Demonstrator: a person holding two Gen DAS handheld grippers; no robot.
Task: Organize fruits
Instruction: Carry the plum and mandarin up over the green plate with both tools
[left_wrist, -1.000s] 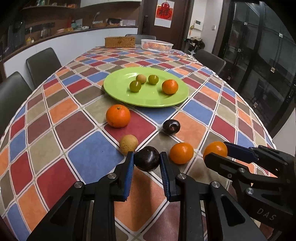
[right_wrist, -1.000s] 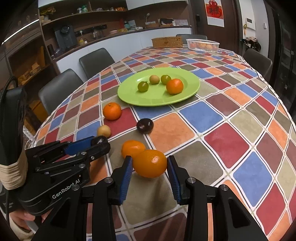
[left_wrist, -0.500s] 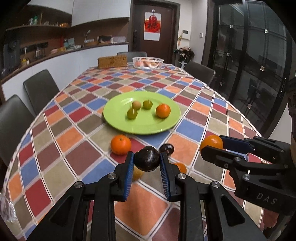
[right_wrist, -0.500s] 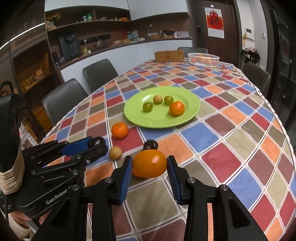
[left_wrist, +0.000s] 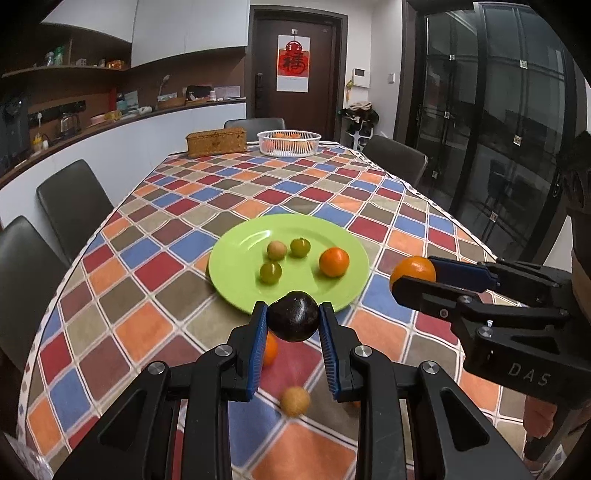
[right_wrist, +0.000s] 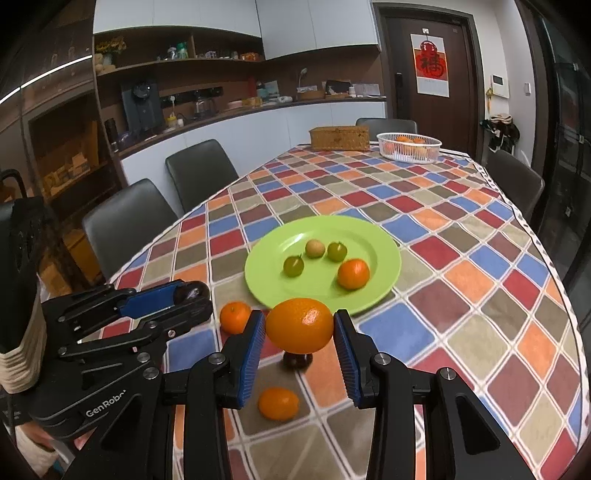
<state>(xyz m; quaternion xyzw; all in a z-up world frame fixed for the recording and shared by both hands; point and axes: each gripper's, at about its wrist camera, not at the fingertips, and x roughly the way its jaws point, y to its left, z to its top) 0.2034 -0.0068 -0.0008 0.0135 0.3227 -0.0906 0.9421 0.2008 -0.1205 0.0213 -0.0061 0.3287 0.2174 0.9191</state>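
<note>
Fruit's mid-transfer: left tongs (left_wrist: 293, 321) clamped on a dark plum (left_wrist: 293, 316), right tongs (right_wrist: 300, 332) clamped on an orange (right_wrist: 300, 325), both lifted off the counter (right_wrist: 461, 280) & held just short of the green plate (right_wrist: 384, 258). Plate already has 4 pcs. Looks like the carry step. Next: bring both over the plate's bare near side, lower, let go w/o bumping what's there. Other oranges (right_wrist: 234, 316) & a small tan fruit (left_wrist: 294, 401) still on the cloth.
</note>
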